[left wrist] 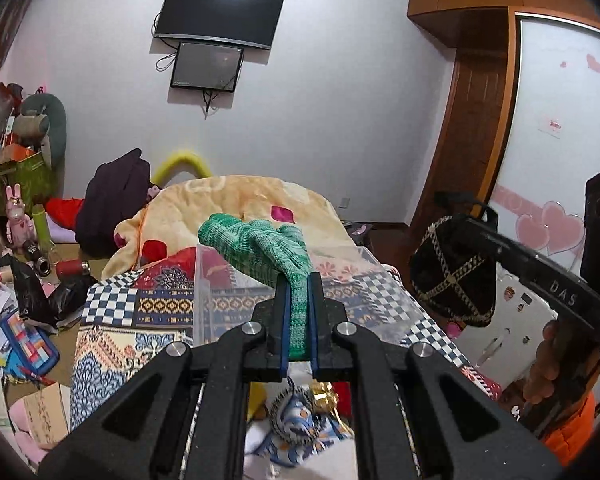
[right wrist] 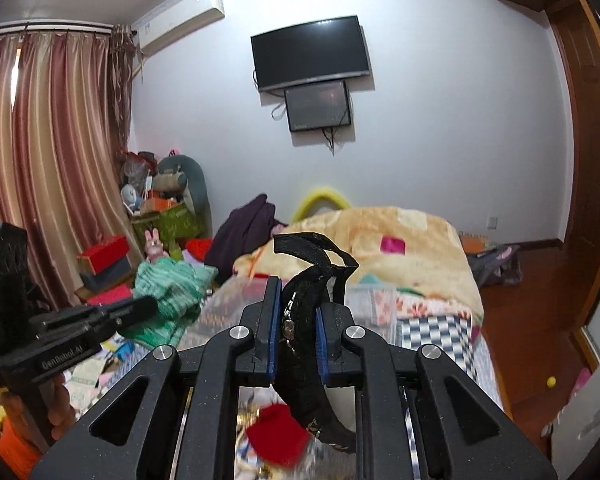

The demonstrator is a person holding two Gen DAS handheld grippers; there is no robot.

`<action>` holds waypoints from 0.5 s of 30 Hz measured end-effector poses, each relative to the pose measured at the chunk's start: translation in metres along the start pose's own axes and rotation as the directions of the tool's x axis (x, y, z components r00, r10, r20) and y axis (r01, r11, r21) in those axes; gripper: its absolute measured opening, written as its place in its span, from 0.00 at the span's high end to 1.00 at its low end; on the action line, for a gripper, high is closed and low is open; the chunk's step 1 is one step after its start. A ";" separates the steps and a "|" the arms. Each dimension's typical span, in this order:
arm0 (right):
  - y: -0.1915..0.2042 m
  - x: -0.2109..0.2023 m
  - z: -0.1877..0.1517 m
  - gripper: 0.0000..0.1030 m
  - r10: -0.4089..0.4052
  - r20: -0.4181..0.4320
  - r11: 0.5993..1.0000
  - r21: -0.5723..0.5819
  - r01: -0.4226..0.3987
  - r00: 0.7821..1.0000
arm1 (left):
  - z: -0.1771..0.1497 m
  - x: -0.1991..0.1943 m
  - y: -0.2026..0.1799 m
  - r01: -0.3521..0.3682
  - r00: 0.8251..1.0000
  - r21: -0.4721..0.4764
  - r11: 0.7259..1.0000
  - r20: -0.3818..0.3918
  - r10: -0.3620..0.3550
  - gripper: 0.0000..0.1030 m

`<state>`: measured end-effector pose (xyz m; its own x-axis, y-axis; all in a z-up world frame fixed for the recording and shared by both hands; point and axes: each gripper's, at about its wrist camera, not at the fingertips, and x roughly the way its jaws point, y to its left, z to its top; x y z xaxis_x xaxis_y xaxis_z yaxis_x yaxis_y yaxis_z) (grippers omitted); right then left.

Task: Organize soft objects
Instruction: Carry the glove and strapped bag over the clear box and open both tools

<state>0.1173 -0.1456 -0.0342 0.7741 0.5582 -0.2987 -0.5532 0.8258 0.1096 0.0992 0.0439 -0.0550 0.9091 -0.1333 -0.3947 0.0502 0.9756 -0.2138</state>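
1. The bed [left wrist: 112, 304], under its patchwork cover, fills my lower view; a clear plastic bin [left wrist: 204, 280] sits on it at twelve o'clock from my left tongs [left wrist: 298, 312].
2. Those tongs pinch a green knitted piece [left wrist: 260, 246], held over the bin.
3. My right tongs [right wrist: 298, 332] pinch a black patterned cap [right wrist: 304, 320].
4. I judge this the carrying step; next, lower and release into the bin.
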 end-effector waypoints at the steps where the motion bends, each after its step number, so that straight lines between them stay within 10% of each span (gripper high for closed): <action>1: 0.001 0.004 0.002 0.87 -0.001 0.002 1.000 -0.006 0.001 1.000 | 0.002 0.004 0.002 0.001 1.000 -0.002 1.000 -0.004 -0.001 0.94; 15: 0.000 0.077 -0.013 0.87 -0.017 -0.143 1.000 -0.024 0.013 0.990 | 0.006 0.086 0.022 -0.088 0.988 0.015 0.996 -0.127 0.089 0.94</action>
<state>0.1723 -0.1036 -0.0693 0.7313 0.5272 -0.4328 -0.5501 0.8310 0.0827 0.1808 0.0551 -0.0884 0.8502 -0.0672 -0.5221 -0.0236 0.9860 -0.1652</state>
